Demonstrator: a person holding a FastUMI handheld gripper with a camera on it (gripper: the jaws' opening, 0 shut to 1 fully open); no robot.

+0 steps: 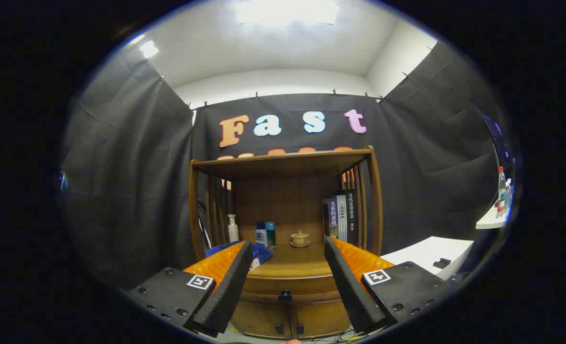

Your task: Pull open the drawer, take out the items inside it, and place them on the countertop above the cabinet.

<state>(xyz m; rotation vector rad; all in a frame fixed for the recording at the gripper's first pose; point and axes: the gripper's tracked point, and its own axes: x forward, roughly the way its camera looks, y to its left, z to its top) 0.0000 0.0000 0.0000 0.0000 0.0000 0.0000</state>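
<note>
Spread wide and gripping nothing, the gripper (288,282) frames the drawer (290,286), which sits shut under the countertop (297,265); its dark knob (285,295) lies between the fingers, likely lined up for a pull. Far behind stand a teacup (300,238) and bottles (265,234).

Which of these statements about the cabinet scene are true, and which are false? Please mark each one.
1. The drawer is pulled open. False: it is closed, and its knob shows between the fingers.
2. The gripper is open and holds nothing. True.
3. A lidded cup stands on the countertop. True.
4. The books lie flat on the countertop. False: they stand upright at its right side.
</note>
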